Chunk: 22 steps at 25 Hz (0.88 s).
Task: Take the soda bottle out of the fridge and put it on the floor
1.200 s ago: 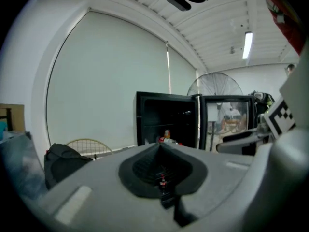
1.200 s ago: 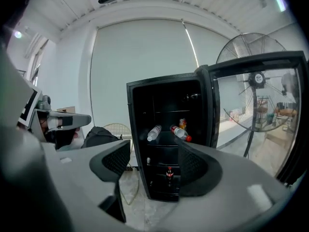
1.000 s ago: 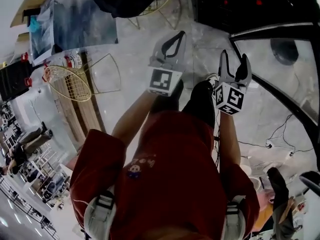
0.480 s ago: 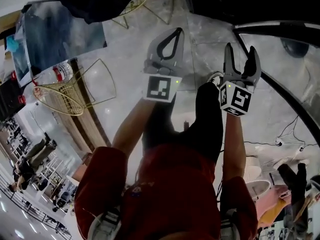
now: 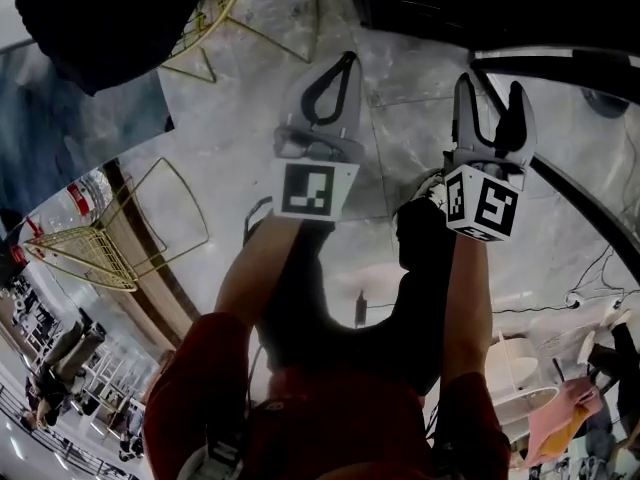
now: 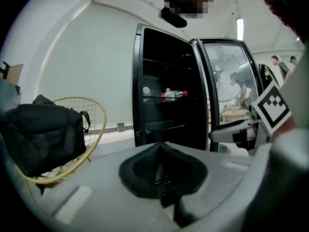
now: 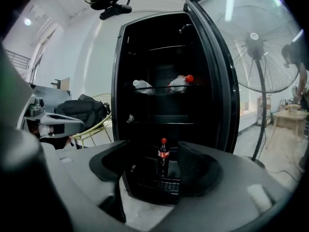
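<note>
Fridge (image 7: pixel 166 47) is open in front of me. Right tongs (image 7: pixel 154 164) are apart with nothing in them. Left tongs (image 6: pixel 161 170) are pressed together, empty. Soda bottle (image 7: pixel 163 156) stands upright on the fridge's bottom shelf, well beyond the right tongs.

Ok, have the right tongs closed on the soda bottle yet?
No, the right tongs stand apart, gripping nothing, and the soda bottle stands upright, far off, on the bottom shelf of the open fridge.
</note>
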Motion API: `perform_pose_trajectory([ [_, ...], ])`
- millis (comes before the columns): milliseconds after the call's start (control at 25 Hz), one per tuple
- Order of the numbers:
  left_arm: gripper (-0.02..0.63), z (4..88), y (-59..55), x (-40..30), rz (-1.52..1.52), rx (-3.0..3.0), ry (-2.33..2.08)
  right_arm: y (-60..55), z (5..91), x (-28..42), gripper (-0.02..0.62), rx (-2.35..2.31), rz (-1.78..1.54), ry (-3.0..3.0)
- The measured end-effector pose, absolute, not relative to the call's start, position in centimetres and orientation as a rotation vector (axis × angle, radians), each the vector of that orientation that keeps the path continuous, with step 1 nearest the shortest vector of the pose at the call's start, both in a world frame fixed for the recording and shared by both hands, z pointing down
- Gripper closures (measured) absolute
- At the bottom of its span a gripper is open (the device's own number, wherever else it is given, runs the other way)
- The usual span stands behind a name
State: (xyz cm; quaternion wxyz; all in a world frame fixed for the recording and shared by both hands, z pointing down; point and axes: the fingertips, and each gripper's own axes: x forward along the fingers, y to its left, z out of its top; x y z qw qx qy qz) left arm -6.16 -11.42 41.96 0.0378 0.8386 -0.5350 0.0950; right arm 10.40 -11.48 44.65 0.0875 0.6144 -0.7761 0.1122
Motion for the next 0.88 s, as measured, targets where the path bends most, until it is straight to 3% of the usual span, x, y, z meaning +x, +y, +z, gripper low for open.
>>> perform_pose_trajectory([
  [360, 0.607, 53.8, -16.5, -5.0, 0.314, 2.588, -1.561, -16.9, 53.9, 9.1, 0.305, 1.675, 0.366, -2.383],
  [680, 0.607, 59.6, -18.8, -4.4, 0.180, 2.726, -1.597, -18.6, 61.1, 9.9, 0.305, 1.722, 0.149, -2.466],
  [880, 0.607, 63.8, -19.1, -3.9, 0.187, 2.718, -1.557, -19.3, 64.8, 10.4, 0.307, 1.802, 0.196, -2.421],
])
